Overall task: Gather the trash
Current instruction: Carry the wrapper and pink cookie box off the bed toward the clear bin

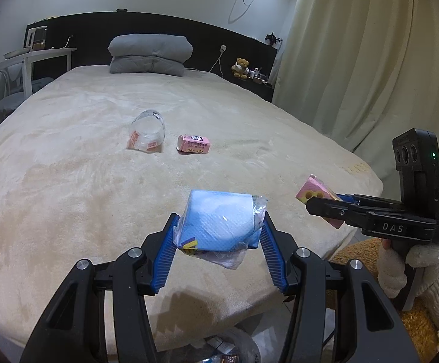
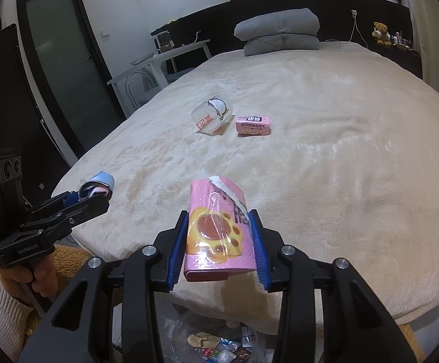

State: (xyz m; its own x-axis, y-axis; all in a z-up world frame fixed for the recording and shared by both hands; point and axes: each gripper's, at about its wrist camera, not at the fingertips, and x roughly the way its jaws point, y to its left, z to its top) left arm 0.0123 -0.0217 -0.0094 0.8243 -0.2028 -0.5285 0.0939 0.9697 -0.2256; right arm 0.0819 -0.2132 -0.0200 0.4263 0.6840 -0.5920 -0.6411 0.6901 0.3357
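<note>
Left wrist camera: low at bed [image 1: 68, 166] foot, looks up toward pillows [image 1: 150, 54]. Right wrist camera: close beside, same way. Both see bottle [image 1: 147, 133], pink box [image 1: 193, 144], each other's gripper.
</note>
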